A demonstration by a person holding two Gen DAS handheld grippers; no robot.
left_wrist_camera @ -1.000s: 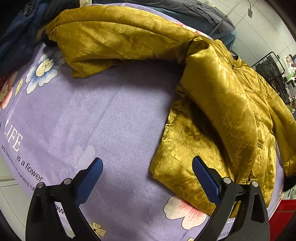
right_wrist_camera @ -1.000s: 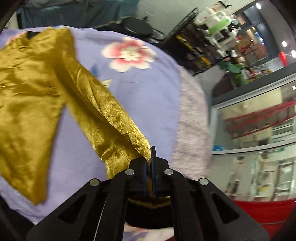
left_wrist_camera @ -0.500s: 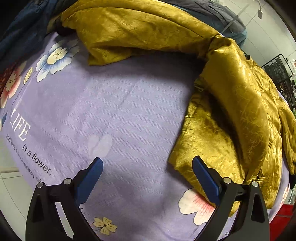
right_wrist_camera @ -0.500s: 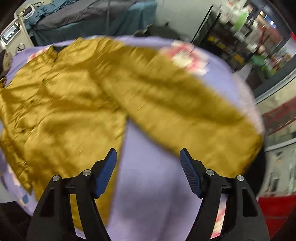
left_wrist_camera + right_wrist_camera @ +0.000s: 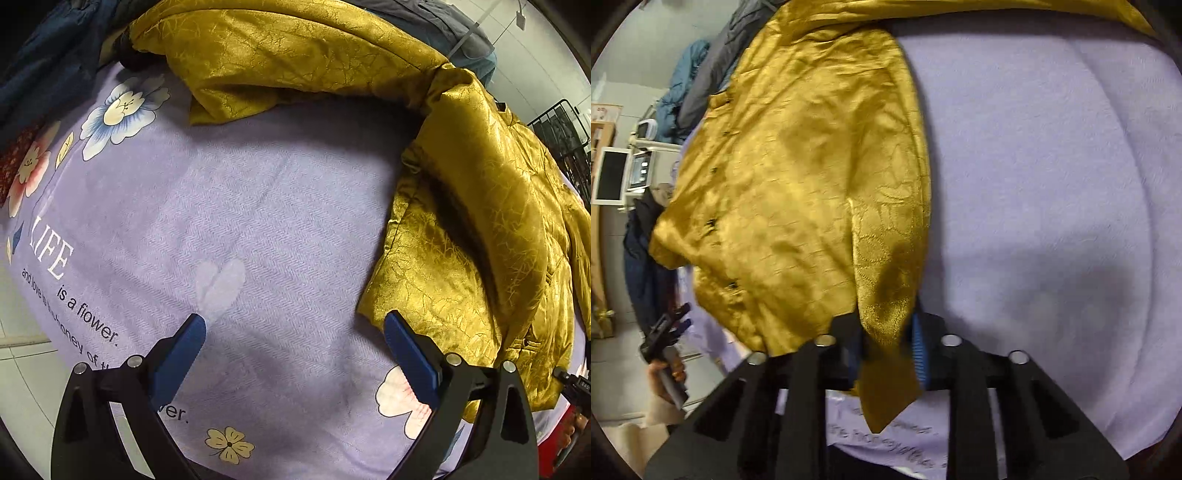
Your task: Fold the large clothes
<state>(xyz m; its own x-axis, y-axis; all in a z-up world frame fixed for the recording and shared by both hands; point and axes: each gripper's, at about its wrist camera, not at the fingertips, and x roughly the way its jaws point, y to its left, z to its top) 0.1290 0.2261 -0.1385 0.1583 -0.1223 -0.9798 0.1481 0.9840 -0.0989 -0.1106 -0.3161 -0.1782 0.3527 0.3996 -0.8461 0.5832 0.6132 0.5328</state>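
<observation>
right wrist: jacket (image 5: 812, 177) corner between right gripper (image 5: 886, 350) jaws

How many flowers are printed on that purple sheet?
4: blue-white flower top left, pink flower left edge, yellow flower bottom, pink-white flower bottom right. The gold jacket may hide more.

1. This looks like a staged work room more than a home: a table under a purple flowered blanket (image 5: 258, 206).
2. More clothes lie piled at its far edge (image 5: 48, 70).
3. White tiled walls (image 5: 532, 62) and a black wire rack (image 5: 561, 129) stand behind.
4. Small white appliances sit on a shelf (image 5: 639, 166).
</observation>
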